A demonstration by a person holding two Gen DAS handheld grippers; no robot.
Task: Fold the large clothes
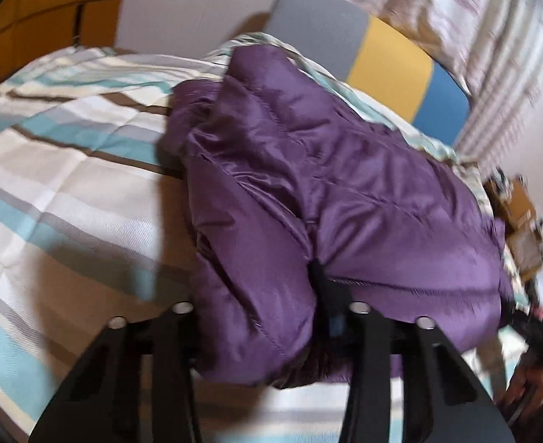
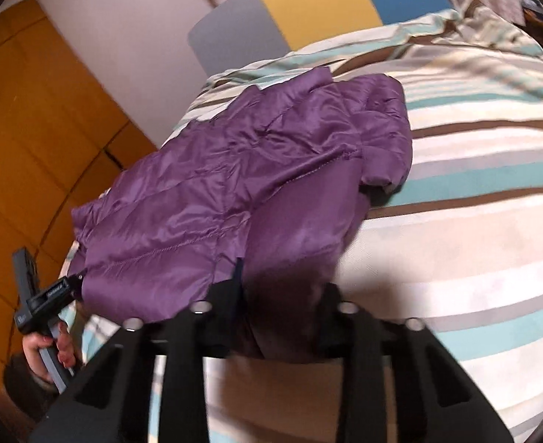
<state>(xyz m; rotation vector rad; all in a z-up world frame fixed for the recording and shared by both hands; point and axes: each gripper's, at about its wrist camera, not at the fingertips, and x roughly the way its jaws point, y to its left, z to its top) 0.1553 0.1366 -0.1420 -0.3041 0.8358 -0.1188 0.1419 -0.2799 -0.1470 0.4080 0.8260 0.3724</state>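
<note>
Black fingers of my left gripper (image 1: 271,308) fill the near edge of the left wrist view, clenched on a thick bunched fold of the purple puffer jacket (image 1: 308,184), which bulges out between them. From that grasp the jacket runs away toward the far end of the bed, lying across the striped duvet (image 1: 50,184) in bands of white, teal, grey and brown. At the far end stands a headboard (image 1: 389,62) in grey, yellow and blue panels, with patterned curtains (image 1: 474,26) to the far right. Low at the right edge I can make out a hand, blurred, on the other rig.

My right gripper (image 2: 275,306), seen in its own wrist view, is likewise grasping the jacket (image 2: 216,184): purple fabric is pinched between the fingers and hangs below them in shadow. The garment spreads left and far from this hold, quilted stitching showing, a cuffed sleeve (image 2: 386,147) folded over near its far right corner. At the near left, the left hand (image 2: 50,347) grips the handle of the left gripper, whose tip meets the jacket's near left corner. An orange-yellow wardrobe (image 2: 31,129) stands along the left. The duvet (image 2: 474,221) stretches bare to the right of the jacket.
</note>
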